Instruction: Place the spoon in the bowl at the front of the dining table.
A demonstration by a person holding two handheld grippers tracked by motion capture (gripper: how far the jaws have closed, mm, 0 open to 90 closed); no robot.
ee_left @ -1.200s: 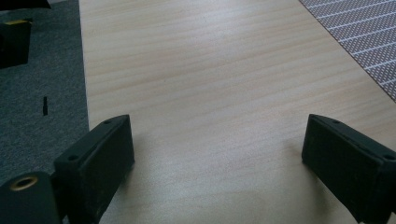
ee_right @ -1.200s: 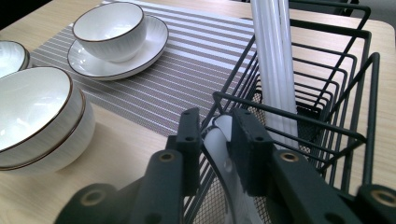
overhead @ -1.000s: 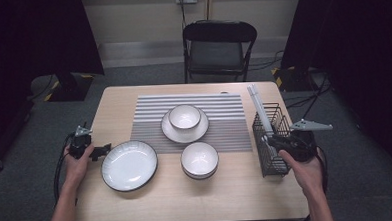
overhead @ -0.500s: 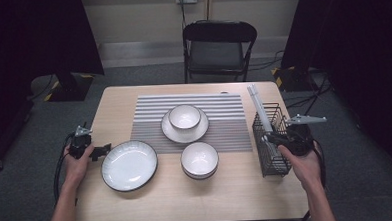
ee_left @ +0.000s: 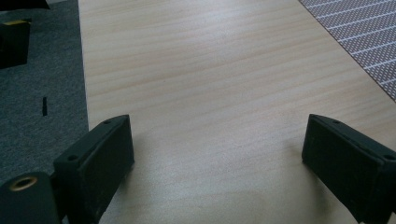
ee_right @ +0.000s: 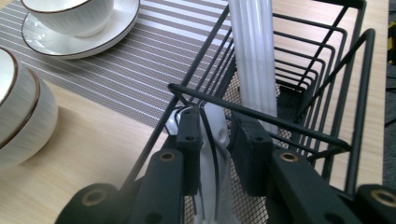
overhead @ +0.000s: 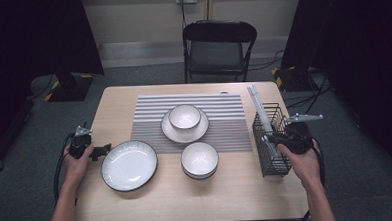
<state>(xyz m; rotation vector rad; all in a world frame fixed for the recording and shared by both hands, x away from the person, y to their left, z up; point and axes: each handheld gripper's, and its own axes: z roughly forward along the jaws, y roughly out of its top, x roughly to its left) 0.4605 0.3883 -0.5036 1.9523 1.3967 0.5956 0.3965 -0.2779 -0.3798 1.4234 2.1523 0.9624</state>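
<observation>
in the high view the right gripper [overhead: 276, 137] sits at the right of the frame, at the near end of the black wire basket [overhead: 281, 164]. in the right gripper view its jaws stand narrow, one on each side of a white spoon handle [ee_right: 215, 154] that rises between them through the basket's wires [ee_right: 261, 112]; they have just opened a little, and the pads look pressed on the handle. white sticks [ee_right: 252, 56] stand in the basket just behind, at top centre.

the left gripper [overhead: 101, 150] lies at the left of the high view, just beside the rim of the large plate [overhead: 129, 165]. in the left gripper view its jaws stand wide apart over bare table [ee_left: 210, 70], holding nothing.
</observation>
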